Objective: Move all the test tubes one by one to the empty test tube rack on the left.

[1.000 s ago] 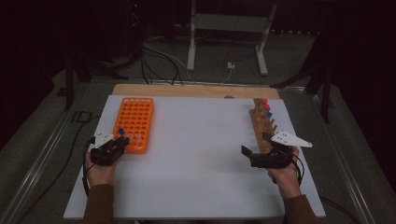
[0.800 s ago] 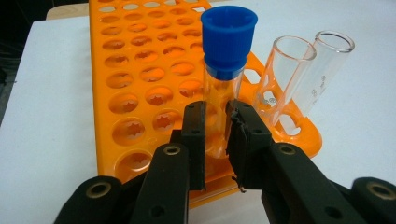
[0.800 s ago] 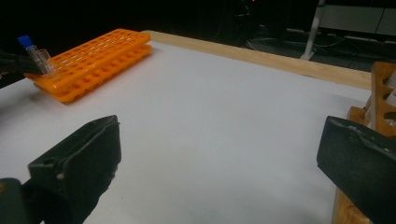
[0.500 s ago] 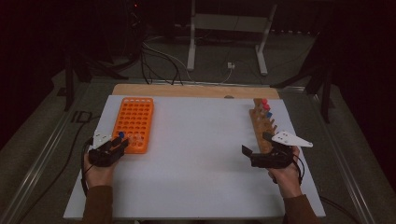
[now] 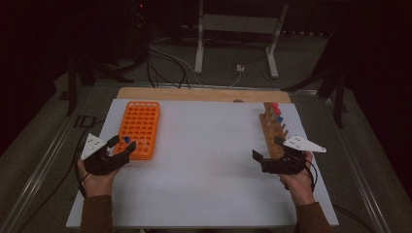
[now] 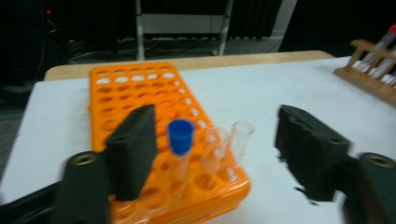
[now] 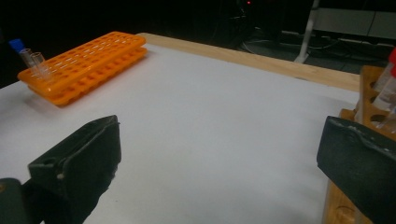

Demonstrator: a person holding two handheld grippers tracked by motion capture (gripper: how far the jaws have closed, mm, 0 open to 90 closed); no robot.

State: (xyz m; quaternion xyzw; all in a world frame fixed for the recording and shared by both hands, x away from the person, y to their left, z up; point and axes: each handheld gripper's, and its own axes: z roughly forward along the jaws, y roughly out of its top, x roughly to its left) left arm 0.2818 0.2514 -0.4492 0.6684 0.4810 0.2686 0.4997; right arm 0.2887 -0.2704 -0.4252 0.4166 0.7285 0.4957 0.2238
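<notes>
A white table (image 5: 209, 165) with a wooden strip along its far edge carries an orange tube rack (image 5: 138, 128) at left of frame and a wooden tube rack (image 5: 273, 130) at right.

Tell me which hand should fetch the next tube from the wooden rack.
Right, probably. The right tool hangs open just beside the wooden rack, where capped tubes stand. The left tool, whose jaws have just been opening, stands over the orange rack around the blue-capped tube, far across the table.
</notes>
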